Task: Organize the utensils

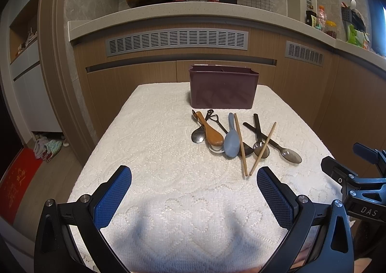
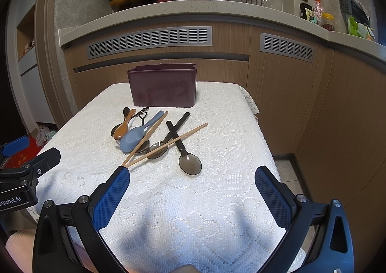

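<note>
Both grippers, left gripper (image 1: 194,177) and right gripper (image 2: 192,176), have jaws spread, empty; utensils (image 1: 231,138) lie ahead, apart.

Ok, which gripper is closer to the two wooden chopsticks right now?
Right. The right gripper has one finger almost at the chopsticks' near tips; the left gripper sits back, to their left.

A: What do the left black plastic tongs (image 1: 194,177) look like?
B: Two curved black arms, blue cross-hatched pads (image 1: 113,197), round silver screws at the joints.
A: And the right black plastic tongs (image 2: 192,176)?
B: The same build; white "DAS" lettering shows on their body in the left view.
</note>
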Demonstrator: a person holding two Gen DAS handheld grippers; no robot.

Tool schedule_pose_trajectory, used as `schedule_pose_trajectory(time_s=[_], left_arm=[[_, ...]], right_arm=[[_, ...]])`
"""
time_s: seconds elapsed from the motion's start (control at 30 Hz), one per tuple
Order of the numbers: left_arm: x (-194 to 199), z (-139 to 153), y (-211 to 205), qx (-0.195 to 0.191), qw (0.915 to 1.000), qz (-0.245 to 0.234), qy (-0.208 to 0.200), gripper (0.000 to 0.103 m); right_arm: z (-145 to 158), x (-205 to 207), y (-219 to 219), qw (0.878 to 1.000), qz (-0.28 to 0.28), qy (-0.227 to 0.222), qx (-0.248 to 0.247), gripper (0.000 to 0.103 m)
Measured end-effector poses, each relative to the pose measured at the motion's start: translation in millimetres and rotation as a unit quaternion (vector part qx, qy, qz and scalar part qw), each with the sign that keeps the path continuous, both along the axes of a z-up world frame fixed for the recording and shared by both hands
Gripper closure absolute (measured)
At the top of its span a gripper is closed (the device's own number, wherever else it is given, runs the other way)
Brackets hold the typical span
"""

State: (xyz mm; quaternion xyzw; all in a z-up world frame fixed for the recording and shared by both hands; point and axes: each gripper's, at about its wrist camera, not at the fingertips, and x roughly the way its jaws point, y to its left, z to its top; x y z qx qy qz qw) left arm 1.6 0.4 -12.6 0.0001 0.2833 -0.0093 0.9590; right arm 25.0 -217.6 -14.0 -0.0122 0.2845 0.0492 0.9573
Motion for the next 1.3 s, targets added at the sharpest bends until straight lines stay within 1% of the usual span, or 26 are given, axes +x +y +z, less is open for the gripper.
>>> schedule_pose_trajectory(time_s=[0.57, 0.7, 0.8, 1.0, 1.1, 1.2, 1.3], left_arm=[[1.0, -1.1, 0.7, -0.002, 1.0000, -0.002, 0.002, 0.000], [8.1, -2.7, 0.5, -0.003, 0.9998, -0.016, 0.009, 0.000], [21.6, -4.3, 3.4, -0.010, 0.9994, -0.023, 0.022, 0.000], [64.0, -7.3, 18.3, -0.041, 0.9974, -0.024, 0.054, 0.000], [83.5, -7.5, 19.2, -0.031, 0.9975, -0.030, 0.056, 0.000], [102.1, -6.1, 23.6, -0.034, 0.9971, -0.033, 0.060, 0.000], [120.4, -4.8, 32.9, -0.040, 0.9973, -0.024, 0.057, 0.000]], right_arm=[[0.4, 0.1, -0.2, 1.000, 0.000, 0.000, -0.001, 0.000], [-0.7, 1.3, -0.1, 1.000, 0.002, 0.002, -0.006, 0.000], [-1.6, 7.8, -1.5, 1.000, 0.003, 0.003, -0.014, 0.000], [1.7, 34.1, -0.1, 0.999, 0.005, 0.002, -0.043, 0.000], [1.5, 52.2, 1.3, 0.998, 0.007, 0.006, -0.056, 0.000], [-0.6, 72.8, 5.4, 0.997, 0.012, 0.013, -0.070, 0.000], [-3.8, 89.1, 12.6, 0.996, 0.024, 0.019, -0.089, 0.000]])
